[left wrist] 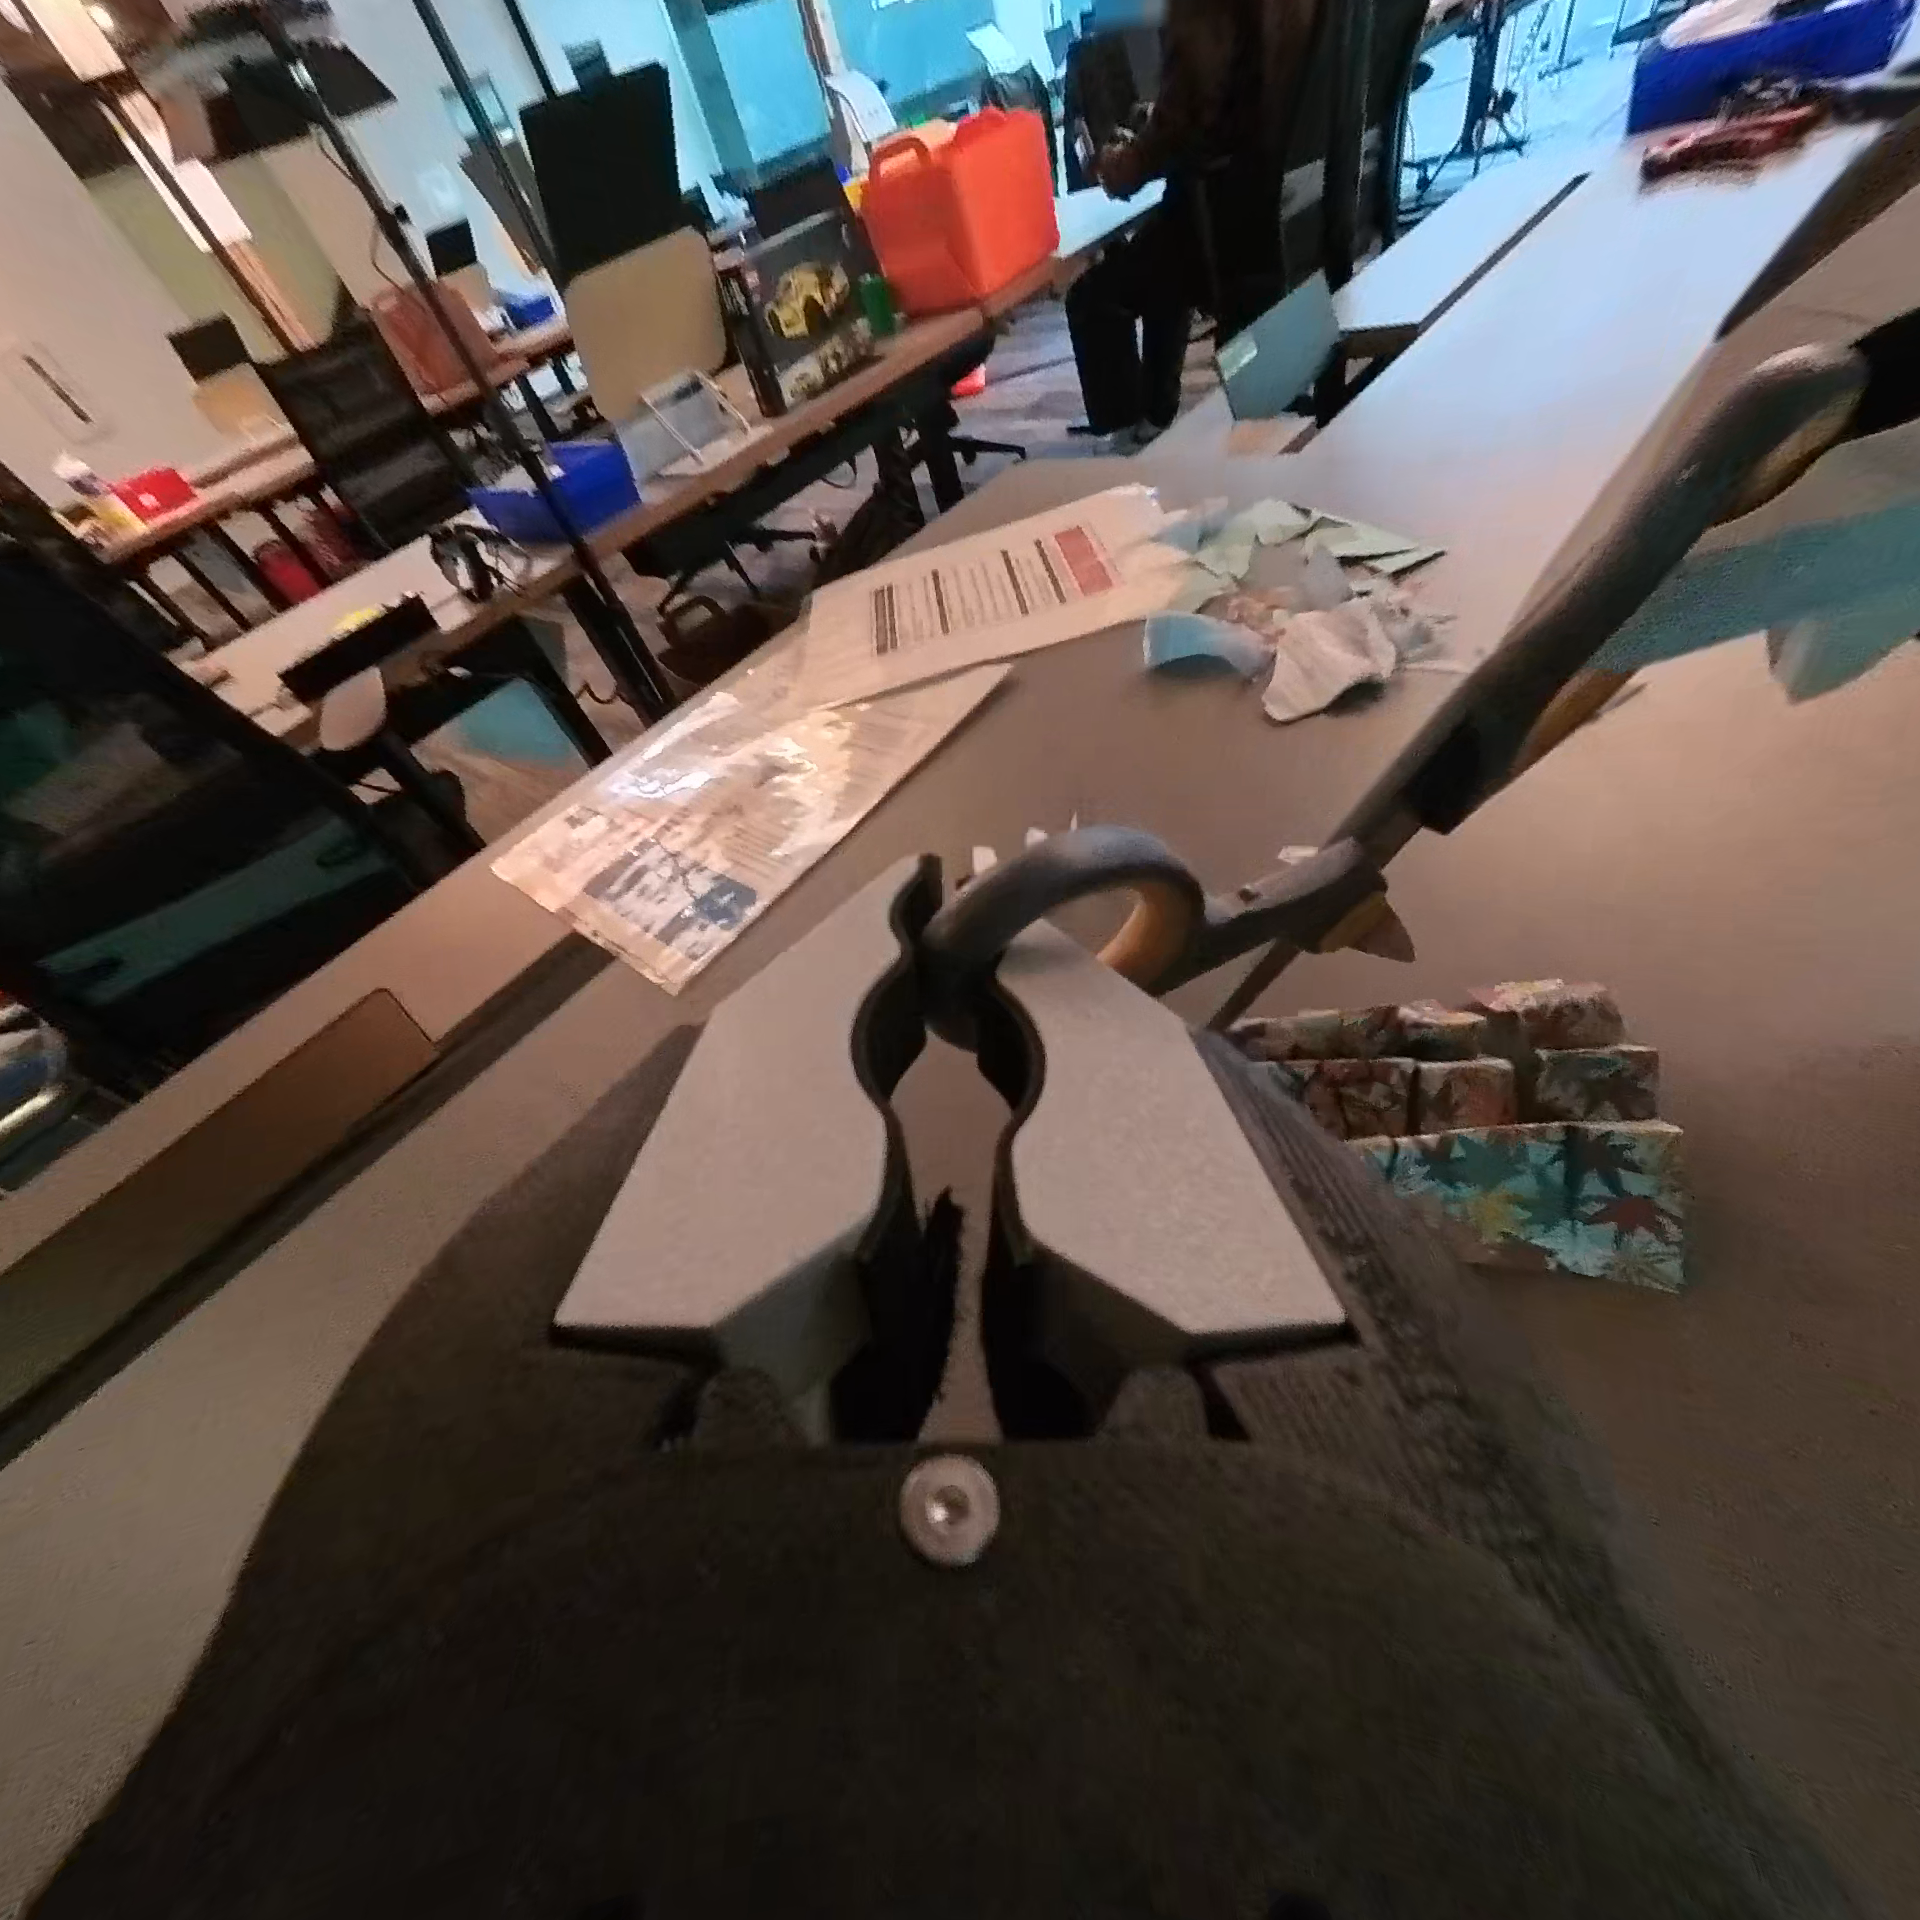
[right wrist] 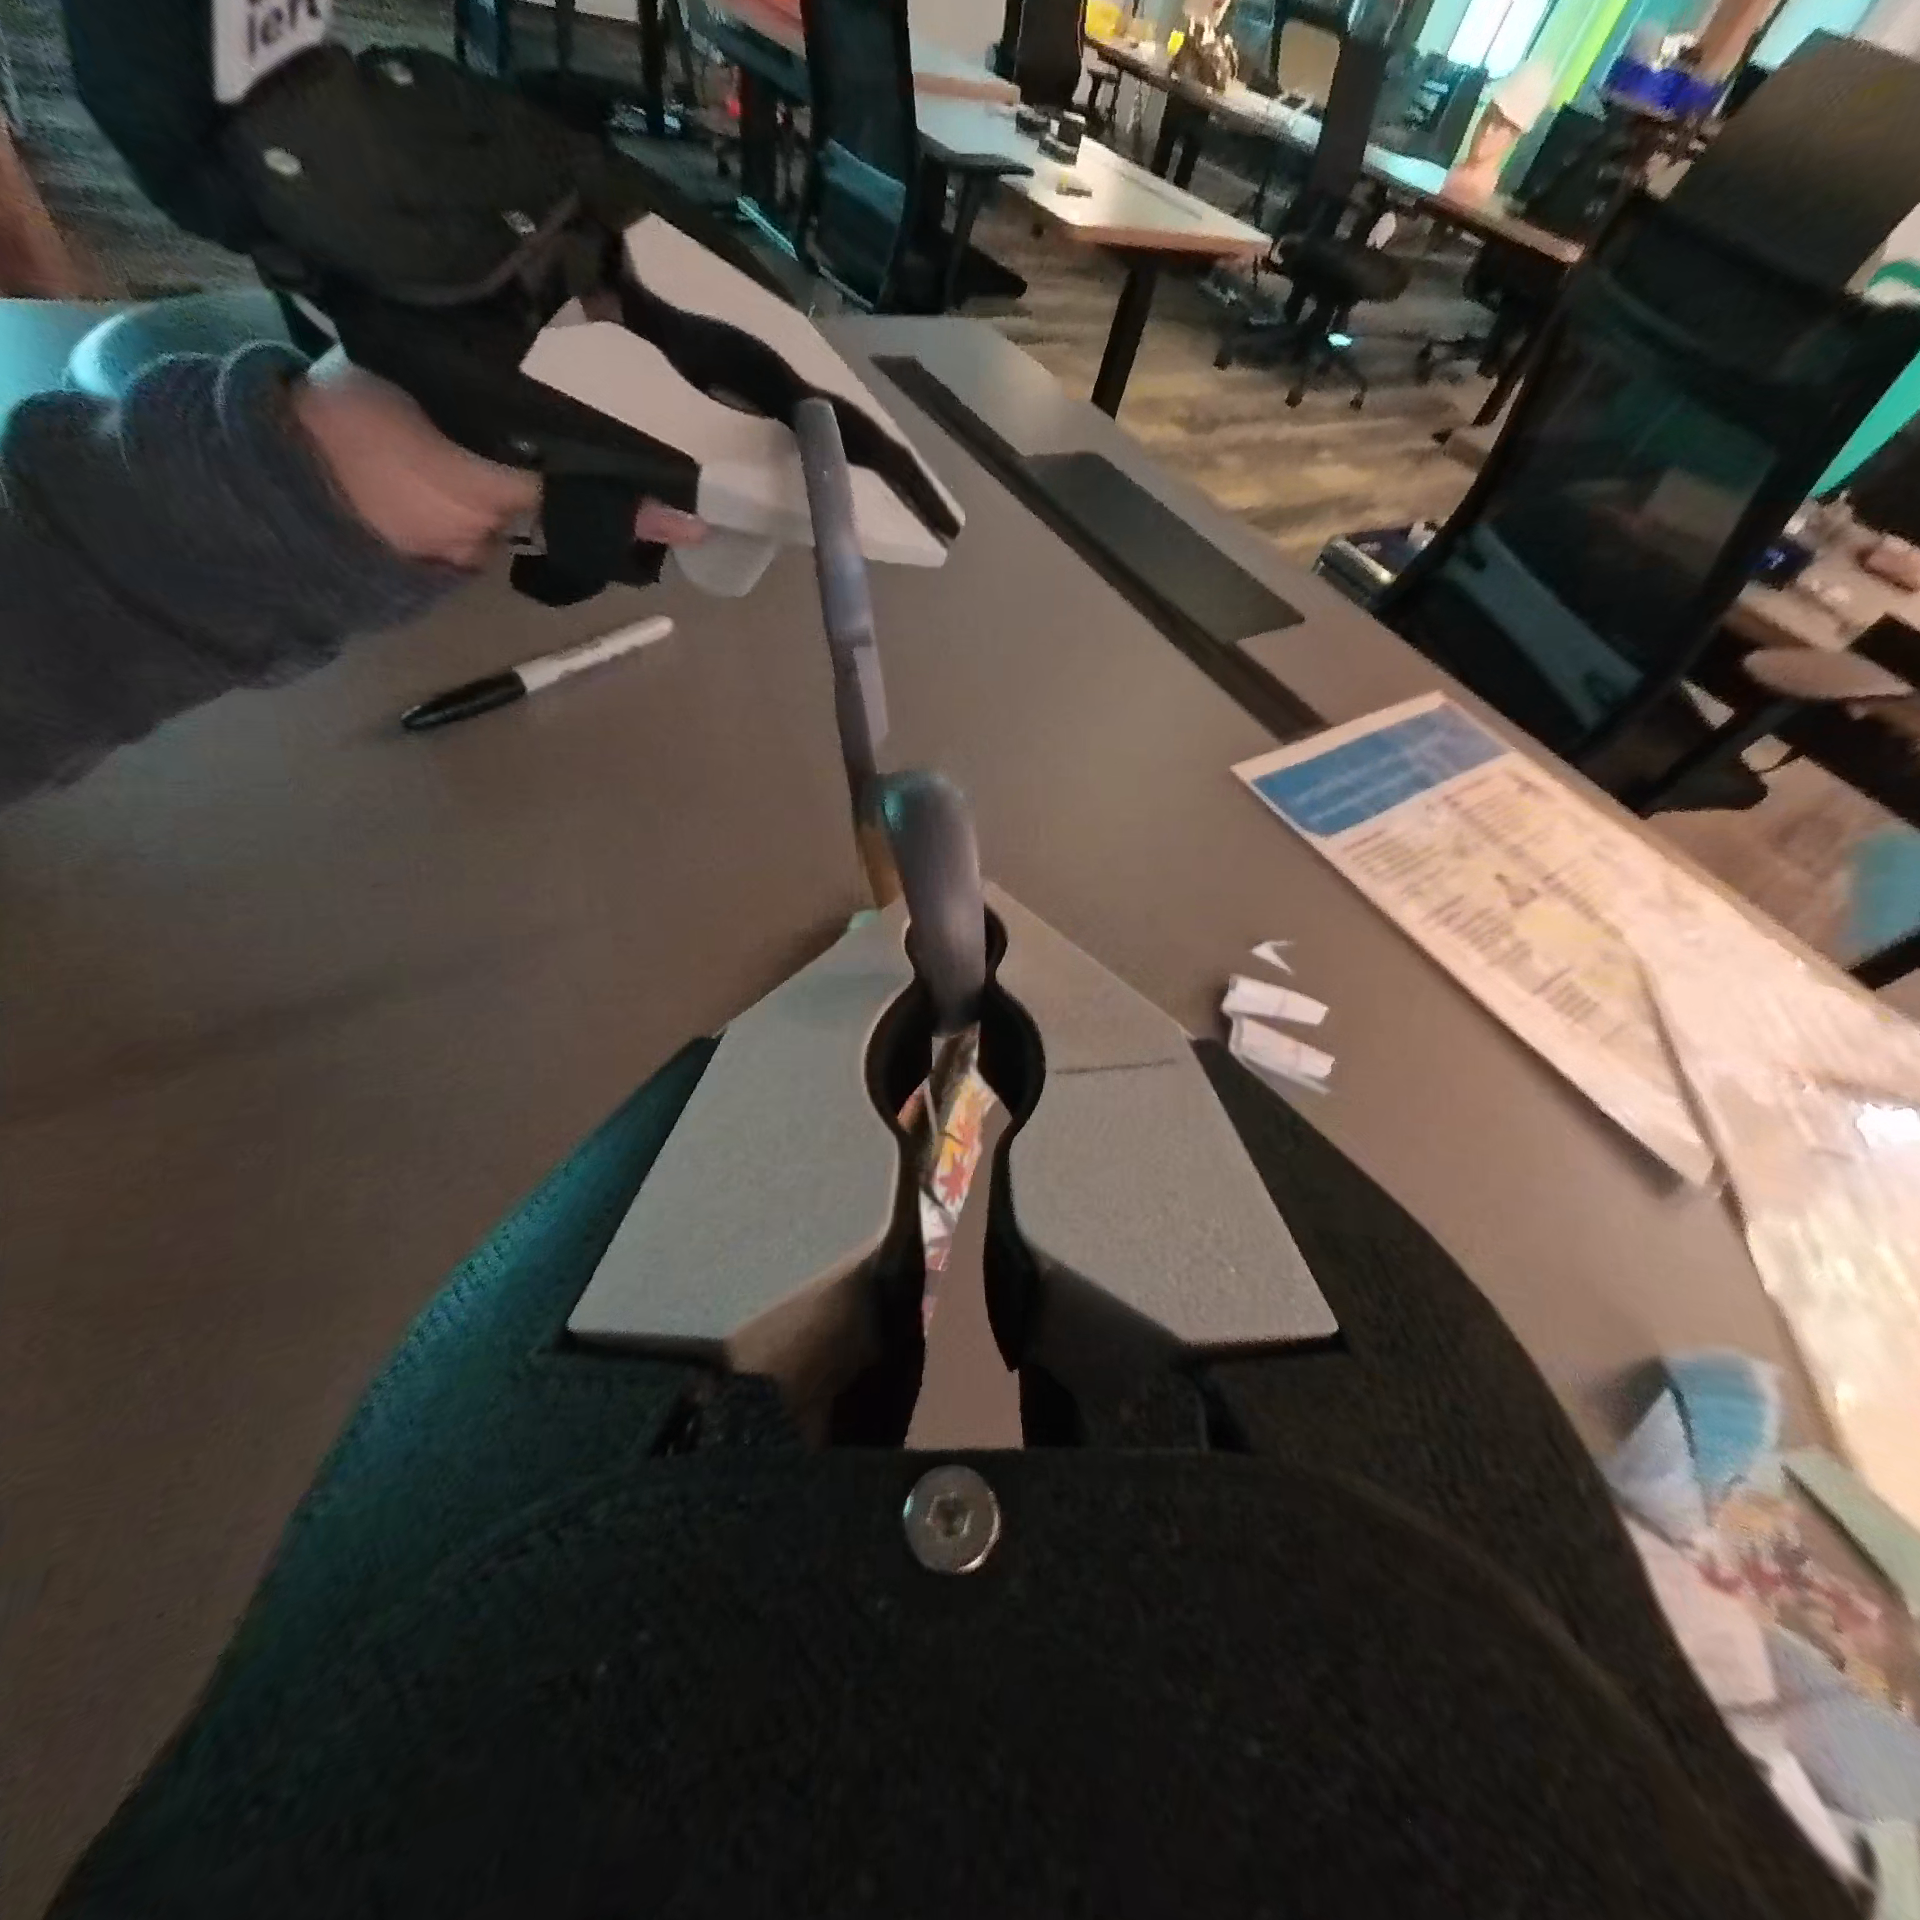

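In the left wrist view, the left tool [left wrist: 961, 971] is closed on one grey handle loop of the scissors [left wrist: 1070, 883]. The other handle runs up toward 1 o'clock, where the right tool [left wrist: 1870, 384] grips it at the frame edge. Folded patterned paper [left wrist: 1507, 1143] lies on the worktop [left wrist: 1558, 831] at 3 o'clock, paper scraps [left wrist: 1320, 613] at 1 o'clock and printed sheets [left wrist: 748, 790] at 11 o'clock.

In the right wrist view, the right tool [right wrist: 951, 997] is clamped on a scissors handle [right wrist: 940, 873], with patterned paper showing between its fingers. The scissors reach toward 11 o'clock into the closed left tool [right wrist: 821, 426], held by a hand [right wrist: 416, 488]. A marker [right wrist: 535, 670] lies at 10 o'clock.
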Demonstrator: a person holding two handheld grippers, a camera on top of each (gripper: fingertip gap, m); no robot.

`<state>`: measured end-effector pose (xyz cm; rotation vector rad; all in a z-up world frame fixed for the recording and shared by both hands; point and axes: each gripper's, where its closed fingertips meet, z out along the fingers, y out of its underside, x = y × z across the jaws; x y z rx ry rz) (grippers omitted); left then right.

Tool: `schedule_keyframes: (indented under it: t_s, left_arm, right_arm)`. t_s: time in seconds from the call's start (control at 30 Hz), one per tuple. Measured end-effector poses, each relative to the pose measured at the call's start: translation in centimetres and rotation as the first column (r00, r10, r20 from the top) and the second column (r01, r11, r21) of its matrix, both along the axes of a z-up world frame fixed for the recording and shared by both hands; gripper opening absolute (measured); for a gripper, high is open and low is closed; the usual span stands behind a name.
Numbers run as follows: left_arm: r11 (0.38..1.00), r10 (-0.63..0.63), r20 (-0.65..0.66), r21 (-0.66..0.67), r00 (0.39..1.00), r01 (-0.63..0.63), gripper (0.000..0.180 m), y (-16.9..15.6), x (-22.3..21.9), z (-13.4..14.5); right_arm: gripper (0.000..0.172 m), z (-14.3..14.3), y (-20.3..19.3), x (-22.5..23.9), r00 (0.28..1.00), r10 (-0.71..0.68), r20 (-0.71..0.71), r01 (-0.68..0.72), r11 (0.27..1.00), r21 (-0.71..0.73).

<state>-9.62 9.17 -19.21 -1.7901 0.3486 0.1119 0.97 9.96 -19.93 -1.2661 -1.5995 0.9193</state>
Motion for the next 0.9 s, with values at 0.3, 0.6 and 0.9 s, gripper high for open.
schedule_keyframes:
  t_s: [0.3, 0.6, 0.9]
  left_arm:
    - [0.996, 0.036, 0.077, -0.090, 0.996, -0.029, 0.000, 1.0, -1.1, -3.8]
    - [0.996, 0.031, 0.080, -0.083, 0.996, -0.024, 0.000, 0.0, -0.1, -3.1]
    - [0.999, -0.019, 0.090, -0.046, 0.996, 0.023, 0.000, -0.7, 1.8, -1.5]
  right_arm:
    - [0.000, -2.7, 1.4, -1.1, 0.998, -0.006, 0.055, 0.011, 0.995, -0.101]
    - [0.000, -1.7, 1.4, -2.2, 1.000, 0.001, 0.018, 0.001, 0.995, -0.101]
    - [0.000, -0.6, 1.6, -2.6, 1.000, -0.016, -0.006, 0.016, 0.998, -0.063]
